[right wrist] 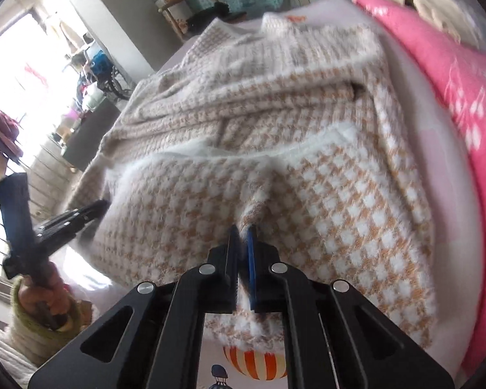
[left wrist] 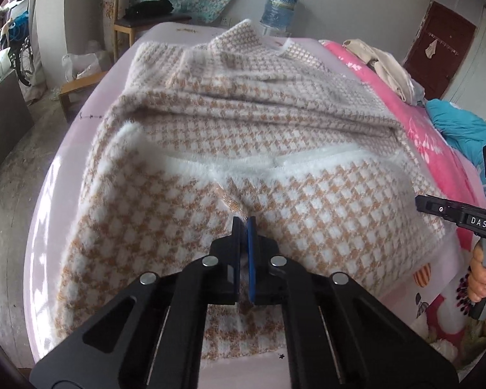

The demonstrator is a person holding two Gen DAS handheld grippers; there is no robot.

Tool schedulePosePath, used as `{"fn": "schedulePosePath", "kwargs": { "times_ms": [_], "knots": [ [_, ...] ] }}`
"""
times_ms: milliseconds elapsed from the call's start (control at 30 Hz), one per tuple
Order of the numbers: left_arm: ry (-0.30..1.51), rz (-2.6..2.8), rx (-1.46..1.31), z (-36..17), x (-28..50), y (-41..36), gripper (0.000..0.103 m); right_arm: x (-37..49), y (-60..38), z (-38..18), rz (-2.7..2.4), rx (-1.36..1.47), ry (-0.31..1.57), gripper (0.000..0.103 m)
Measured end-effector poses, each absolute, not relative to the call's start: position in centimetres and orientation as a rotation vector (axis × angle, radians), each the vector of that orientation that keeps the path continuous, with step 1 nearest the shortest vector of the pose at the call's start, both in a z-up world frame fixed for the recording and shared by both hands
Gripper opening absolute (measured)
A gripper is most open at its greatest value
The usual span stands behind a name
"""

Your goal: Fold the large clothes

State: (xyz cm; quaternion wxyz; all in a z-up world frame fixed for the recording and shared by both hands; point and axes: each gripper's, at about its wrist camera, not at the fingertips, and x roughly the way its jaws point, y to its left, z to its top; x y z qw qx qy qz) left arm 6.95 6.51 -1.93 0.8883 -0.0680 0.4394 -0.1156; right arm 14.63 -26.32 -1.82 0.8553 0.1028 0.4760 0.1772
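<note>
A large fluffy garment (left wrist: 249, 123) in a tan and white houndstooth pattern lies spread on the bed, its white-trimmed near edge folded over the middle. In the left wrist view my left gripper (left wrist: 243, 223) is shut on a pinched ridge of this cloth near the front edge. In the right wrist view the same garment (right wrist: 340, 194) fills the frame, and my right gripper (right wrist: 243, 231) is shut on another raised fold, with cloth showing between its fingers. Each view catches the other tool at its edge, gripped by a hand (left wrist: 481, 272) (right wrist: 45, 291).
The bed has a pale pink sheet (left wrist: 64, 175) with its edge and the bare floor to the left. A bright pink blanket (left wrist: 437, 149), beige clothes (left wrist: 382, 64) and a teal cloth (left wrist: 460, 123) lie to the right. A wooden chair (left wrist: 139, 16) and a water bottle (left wrist: 280, 5) stand behind.
</note>
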Motion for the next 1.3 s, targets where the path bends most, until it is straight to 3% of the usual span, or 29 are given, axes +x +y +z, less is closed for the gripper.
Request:
{"fn": "schedulePosePath", "kwargs": {
  "times_ms": [200, 500, 533, 567, 667, 833, 1033, 1300],
  "knots": [
    [0.814, -0.223, -0.129, 1.0, 8.1, 7.2, 0.003, 15.3, -26.1, 0.8, 0.343, 0.176, 0.906, 0.004],
    [0.897, -0.217, -0.067, -2.7, 9.8, 6.2, 0.007, 17.8, -25.7, -4.1, 0.333, 0.156, 1.025, 0.005],
    [0.897, -0.220, -0.079, -2.6, 9.8, 6.4, 0.008, 17.9, -25.7, -3.9, 0.337, 0.153, 1.034, 0.006],
    [0.893, -0.225, -0.097, -2.3, 9.7, 6.8, 0.010, 18.0, -25.9, -3.7, 0.342, 0.160, 1.041, 0.013],
    [0.846, -0.207, -0.093, -0.8, 9.1, 8.1, 0.018, 17.7, -27.2, -1.8, 0.305, 0.136, 0.987, 0.034],
    [0.787, -0.075, -0.014, 1.1, 9.2, 10.4, 0.042, 18.4, -29.1, -0.5, 0.175, 0.041, 0.923, 0.037],
    [0.890, 0.023, 0.013, -1.4, 11.9, 12.2, 0.043, 21.0, -29.7, -3.6, 0.126, -0.006, 1.004, 0.036],
    [0.904, 0.017, -0.007, -2.2, 11.8, 12.7, 0.042, 21.2, -29.8, -3.6, 0.126, -0.007, 1.010, 0.037]
  ]
}}
